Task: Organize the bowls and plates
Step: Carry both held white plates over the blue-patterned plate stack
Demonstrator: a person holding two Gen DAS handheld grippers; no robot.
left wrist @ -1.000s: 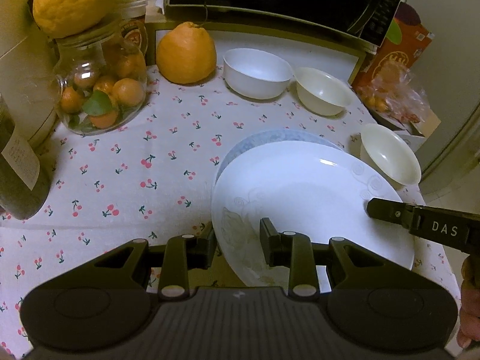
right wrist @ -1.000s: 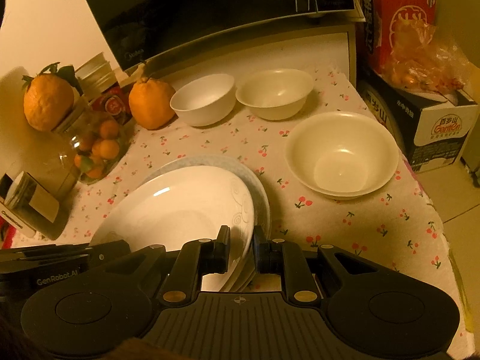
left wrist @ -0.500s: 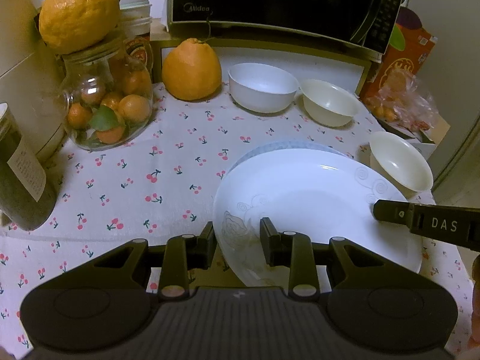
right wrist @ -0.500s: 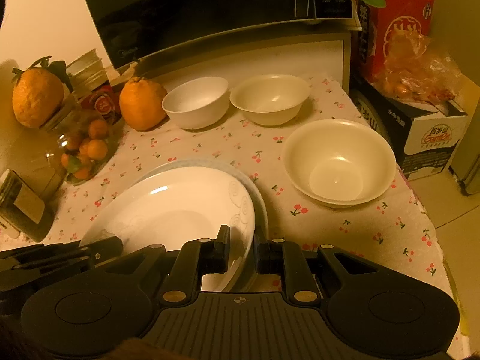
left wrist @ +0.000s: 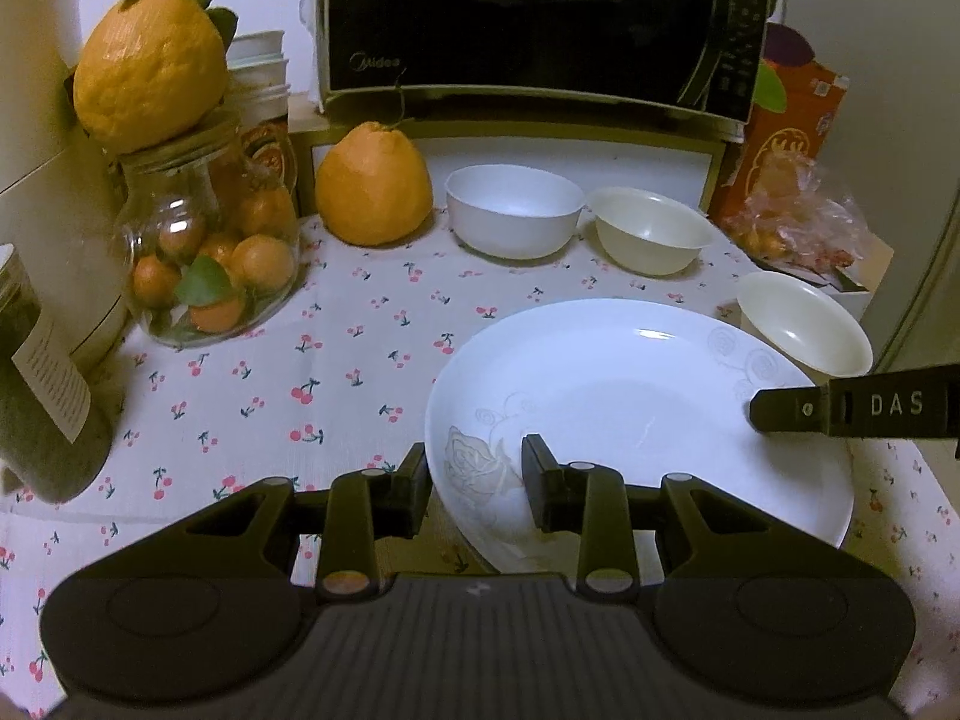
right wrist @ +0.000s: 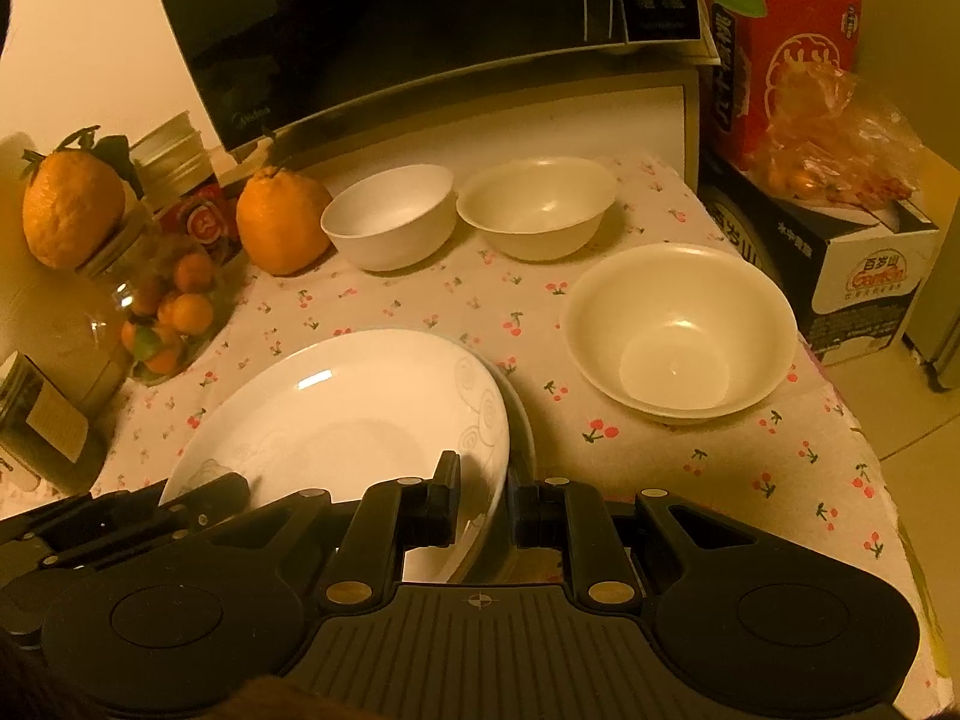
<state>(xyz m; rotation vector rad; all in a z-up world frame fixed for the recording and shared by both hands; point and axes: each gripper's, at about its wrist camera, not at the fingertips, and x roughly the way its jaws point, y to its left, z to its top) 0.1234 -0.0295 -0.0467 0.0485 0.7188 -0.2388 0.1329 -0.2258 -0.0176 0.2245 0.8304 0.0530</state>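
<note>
A large white plate (left wrist: 630, 414) with a faint flower pattern sits on the cherry-print tablecloth, on top of a second plate whose rim (right wrist: 523, 420) shows in the right wrist view. My left gripper (left wrist: 474, 480) grips the plate's near left rim. My right gripper (right wrist: 483, 495) grips the stacked rims at the right; the top plate also shows there (right wrist: 348, 420). Three bowls stand beyond: a white bowl (left wrist: 513, 219), a cream bowl (left wrist: 651, 237), and a larger cream bowl (right wrist: 678, 330) at the right.
A microwave (left wrist: 540, 24) stands at the back. A big orange (left wrist: 373, 186), a glass jar of small oranges (left wrist: 207, 252) with another orange (left wrist: 150, 66) on top, and a dark jar (left wrist: 42, 396) stand left. Boxes and a bagged fruit pack (right wrist: 834, 138) crowd the right edge.
Both grippers have kept their hold on the plates. The views have drawn back and lowered, and the upper plate now covers more of the lower one.
</note>
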